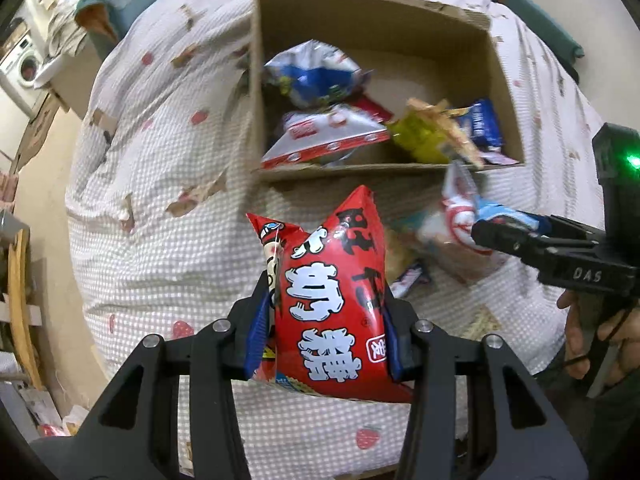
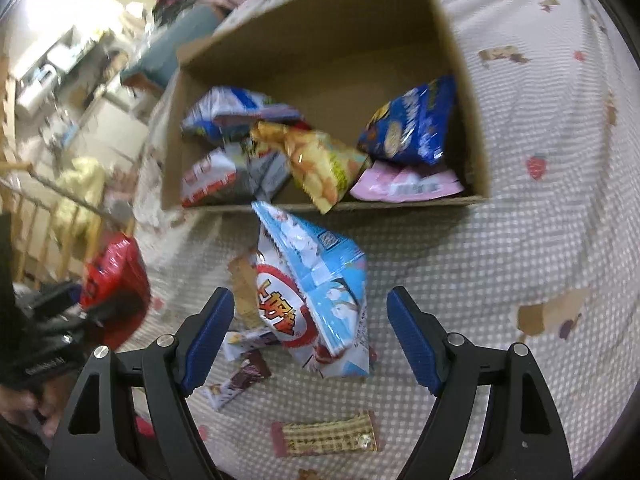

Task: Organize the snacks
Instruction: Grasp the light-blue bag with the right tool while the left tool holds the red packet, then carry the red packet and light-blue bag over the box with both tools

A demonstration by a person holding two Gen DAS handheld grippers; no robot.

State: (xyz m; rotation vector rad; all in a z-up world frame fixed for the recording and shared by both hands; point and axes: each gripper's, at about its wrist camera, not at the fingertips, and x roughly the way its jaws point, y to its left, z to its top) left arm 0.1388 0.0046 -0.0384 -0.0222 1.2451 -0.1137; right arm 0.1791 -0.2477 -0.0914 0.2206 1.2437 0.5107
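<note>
My left gripper is shut on a red candy bag with white lettering, held above the bed just short of the cardboard box. That box holds several snack packs, among them a blue bag, a yellow pack and a pink pack. My right gripper stands open, its blue pads either side of a light blue and white snack bag lying on the bed; the pads do not touch it. The red bag shows blurred at the left of the right wrist view.
The bed cover is white check with strawberry prints. Small wrapped bars and a wafer pack lie near my right gripper. A washing machine and cluttered furniture stand beyond the bed at left.
</note>
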